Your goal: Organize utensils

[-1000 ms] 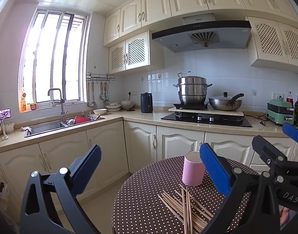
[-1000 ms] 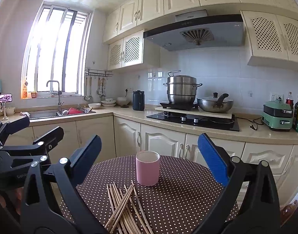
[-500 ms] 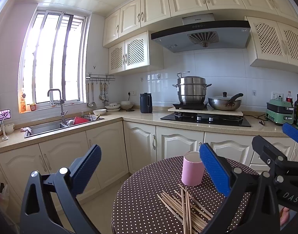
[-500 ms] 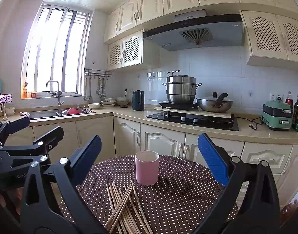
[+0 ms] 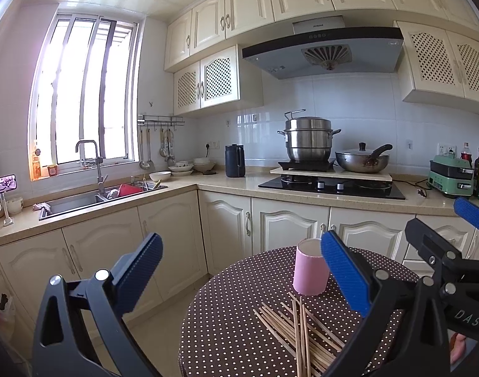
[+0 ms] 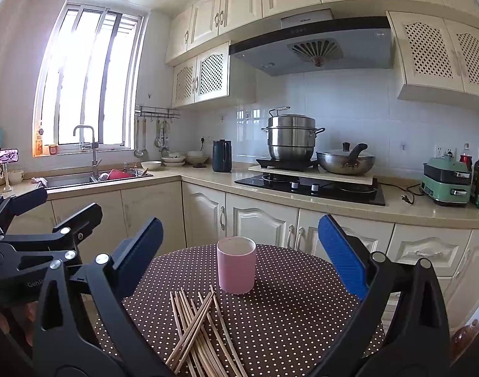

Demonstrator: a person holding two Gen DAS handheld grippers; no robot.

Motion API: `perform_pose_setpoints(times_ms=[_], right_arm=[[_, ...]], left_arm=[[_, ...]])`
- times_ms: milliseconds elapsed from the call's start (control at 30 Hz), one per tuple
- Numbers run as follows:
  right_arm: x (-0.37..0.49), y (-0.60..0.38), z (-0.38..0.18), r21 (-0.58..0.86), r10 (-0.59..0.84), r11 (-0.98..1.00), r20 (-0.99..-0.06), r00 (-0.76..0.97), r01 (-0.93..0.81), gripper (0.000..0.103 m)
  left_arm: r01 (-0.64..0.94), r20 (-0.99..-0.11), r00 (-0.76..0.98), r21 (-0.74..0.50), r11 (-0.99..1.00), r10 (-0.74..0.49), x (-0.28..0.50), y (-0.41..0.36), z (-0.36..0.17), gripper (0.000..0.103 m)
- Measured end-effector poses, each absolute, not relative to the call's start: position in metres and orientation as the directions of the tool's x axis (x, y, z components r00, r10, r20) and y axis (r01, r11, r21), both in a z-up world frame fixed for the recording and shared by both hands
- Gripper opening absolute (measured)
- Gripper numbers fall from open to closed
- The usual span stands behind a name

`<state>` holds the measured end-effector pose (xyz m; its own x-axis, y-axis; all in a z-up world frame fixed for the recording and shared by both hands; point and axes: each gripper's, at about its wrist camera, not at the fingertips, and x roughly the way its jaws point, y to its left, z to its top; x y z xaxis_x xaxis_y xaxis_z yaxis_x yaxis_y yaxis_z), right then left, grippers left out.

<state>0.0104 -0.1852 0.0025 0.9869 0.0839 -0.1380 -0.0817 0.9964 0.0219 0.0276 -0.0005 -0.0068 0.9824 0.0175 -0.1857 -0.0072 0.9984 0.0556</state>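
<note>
Both grippers hover above a round table (image 6: 286, 314) covered in a brown cloth with white dots, each with its blue-padded fingers spread wide and gripping nothing. In the right wrist view, the right gripper (image 6: 239, 251) frames a pink cup (image 6: 236, 265) that stands upright midway between its fingers, beyond the tips; a loose, crossed heap of wooden chopsticks (image 6: 198, 330) lies on the cloth just nearer than the cup, closer to the left-hand finger. The left gripper (image 5: 239, 270) points past the table's edge: the cup (image 5: 311, 271) sits just inside its right-hand finger, partly behind the pad, and the chopsticks (image 5: 299, 330) lie below that, well apart from the left-hand finger. Each view catches the other gripper at its side. Readable writing is scant: "DAS" on the right gripper's body in the left wrist view, and a small brand mark on the range hood (image 6: 314, 47), too tiny to read.
</note>
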Motion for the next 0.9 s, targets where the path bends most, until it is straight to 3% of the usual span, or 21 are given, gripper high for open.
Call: perform_pose_setpoints(times_ms=[333, 533, 667, 900], right_arm=[[0.019, -0.189, -0.005, 0.033, 0.085, 0.996, -0.172, 0.981, -0.081, 0.097], [0.035, -0.197, -0.018, 0.058, 0.113, 0.993, -0.241, 0.964, -0.102, 0.097], [0.057, -0.203, -0.037, 0.097, 0.159, 0.986, -0.334, 0.929, -0.134, 0.097], [0.092, -0.203, -0.082, 0.085, 0.166, 0.986, -0.494, 0.854, -0.142, 0.097]], left_arm=[[0.005, -0.220, 0.975, 0.055, 0.998, 0.007, 0.041, -0.005, -0.014, 0.099], [0.015, -0.266, 0.964, 0.072, 0.997, 0.005, 0.056, -0.013, -0.027, 0.099], [0.046, -0.341, 0.940, 0.070, 0.996, -0.020, 0.078, -0.018, -0.047, 0.099], [0.129, -0.567, 0.821, 0.065, 0.990, -0.070, 0.127, -0.022, -0.102, 0.099]])
